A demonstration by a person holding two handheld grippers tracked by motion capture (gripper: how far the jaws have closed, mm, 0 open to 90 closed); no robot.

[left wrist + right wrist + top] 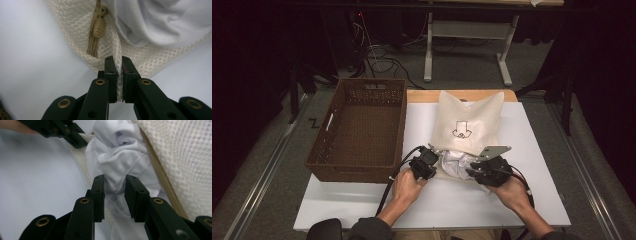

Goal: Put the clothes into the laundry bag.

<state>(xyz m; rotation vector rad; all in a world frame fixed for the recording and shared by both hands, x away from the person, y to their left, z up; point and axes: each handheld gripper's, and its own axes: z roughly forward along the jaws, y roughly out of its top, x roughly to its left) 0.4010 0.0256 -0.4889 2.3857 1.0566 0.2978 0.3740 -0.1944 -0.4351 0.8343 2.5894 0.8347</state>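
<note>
A cream mesh laundry bag (469, 120) with a small printed mark lies on the white table, its near end open. A white garment (457, 162) bulges out of that opening. My left gripper (119, 67) is shut on a fold of the bag's mesh edge, just beside the tan zipper pull (98, 26). My right gripper (114, 187) stands open with its jaws on either side of a bunch of the white garment (120, 152), the pads not squeezing it. In the high view the left gripper (432, 155) is at the bag's near left corner and the right gripper (474, 167) at the garment.
A brown wicker basket (362, 125) stands at the left of the white table top (522, 200), its right wall close to my left hand. Beyond the table are a wooden board's edge, a desk frame and cables on the floor.
</note>
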